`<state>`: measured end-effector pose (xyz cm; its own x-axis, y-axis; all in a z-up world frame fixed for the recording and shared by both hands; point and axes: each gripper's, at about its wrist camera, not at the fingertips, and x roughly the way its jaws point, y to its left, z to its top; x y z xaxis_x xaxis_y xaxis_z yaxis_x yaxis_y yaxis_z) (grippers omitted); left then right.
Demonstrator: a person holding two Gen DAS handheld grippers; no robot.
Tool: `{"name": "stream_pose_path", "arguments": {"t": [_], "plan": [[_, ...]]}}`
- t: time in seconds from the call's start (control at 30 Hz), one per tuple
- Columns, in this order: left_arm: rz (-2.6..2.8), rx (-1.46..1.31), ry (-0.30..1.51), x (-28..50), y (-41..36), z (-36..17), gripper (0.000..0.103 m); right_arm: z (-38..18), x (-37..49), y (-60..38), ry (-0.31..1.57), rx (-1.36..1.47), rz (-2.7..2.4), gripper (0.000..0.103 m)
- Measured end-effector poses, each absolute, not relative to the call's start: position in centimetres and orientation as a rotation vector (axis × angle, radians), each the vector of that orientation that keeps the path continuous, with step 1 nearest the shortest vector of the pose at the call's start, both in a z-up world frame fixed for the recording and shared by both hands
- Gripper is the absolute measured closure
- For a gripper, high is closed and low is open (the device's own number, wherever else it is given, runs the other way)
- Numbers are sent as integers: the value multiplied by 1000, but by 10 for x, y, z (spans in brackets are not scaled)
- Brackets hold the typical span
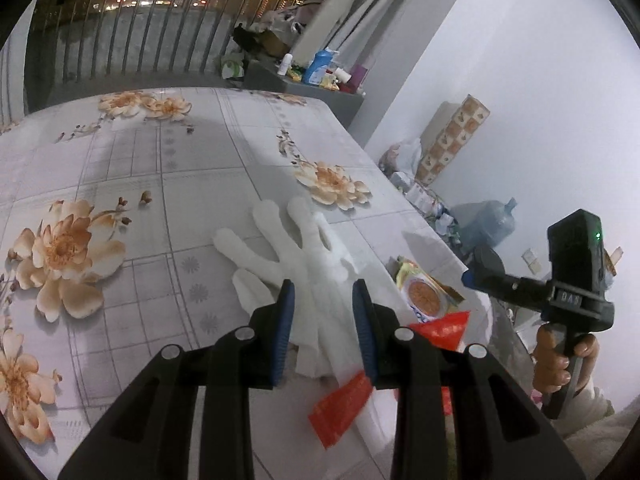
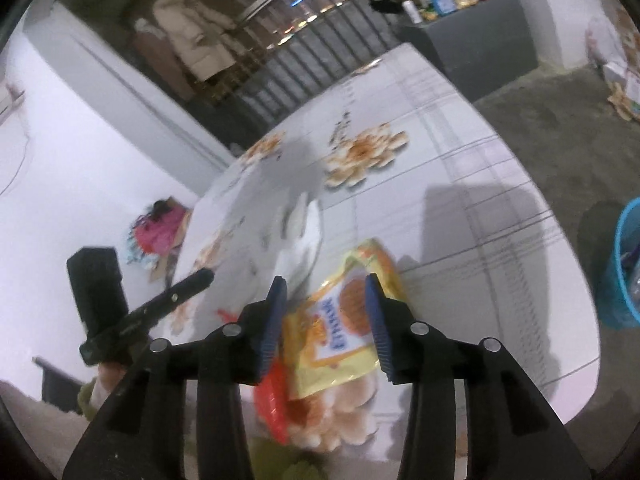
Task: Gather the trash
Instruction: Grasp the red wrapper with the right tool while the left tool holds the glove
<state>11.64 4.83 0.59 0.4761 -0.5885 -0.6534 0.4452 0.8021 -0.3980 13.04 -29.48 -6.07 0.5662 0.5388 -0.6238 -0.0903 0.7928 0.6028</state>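
Note:
White foam netting [image 1: 304, 256] lies on the flowered tablecloth [image 1: 160, 184]. My left gripper [image 1: 323, 296] is open, its blue pads on either side of the netting's near end. A red wrapper [image 1: 344, 404] lies just under its right finger. A yellow snack packet [image 2: 340, 328] lies between the open pads of my right gripper [image 2: 326, 292], just above the table; it also shows in the left wrist view [image 1: 424, 292]. A red wrapper [image 2: 274, 404] lies beside it. The right gripper's body [image 1: 560, 288] shows at the right, the left gripper's body [image 2: 120, 304] at the left.
A blue bin [image 2: 626, 268] stands on the floor right of the table. A grey cabinet [image 1: 316, 88] with bottles stands behind the table by a railing. Bags and a water jug [image 1: 484, 224] lie along the wall. The table edge [image 2: 560, 380] is close at the right.

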Motion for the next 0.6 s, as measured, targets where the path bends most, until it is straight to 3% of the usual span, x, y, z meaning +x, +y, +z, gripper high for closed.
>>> {"name": "stream_pose_path", "arguments": {"t": [0.17,0.43,0.5,0.53,0.6], "plan": [[-647,-198,905,108,54,0,74,-58,122,-273,894,524,520,52],[-661,-170,961,98,38,-18,74,-77,135,-240,944,451,519,53],[-668,-148,968,97,32,-21,74,-83,140,-235,962,442,519,66],[-672,-143,969,96,30,-22,74,-86,142,-233,975,450,525,77],[-679,-137,969,96,28,-22,74,-88,138,-235,981,467,534,84]]}}
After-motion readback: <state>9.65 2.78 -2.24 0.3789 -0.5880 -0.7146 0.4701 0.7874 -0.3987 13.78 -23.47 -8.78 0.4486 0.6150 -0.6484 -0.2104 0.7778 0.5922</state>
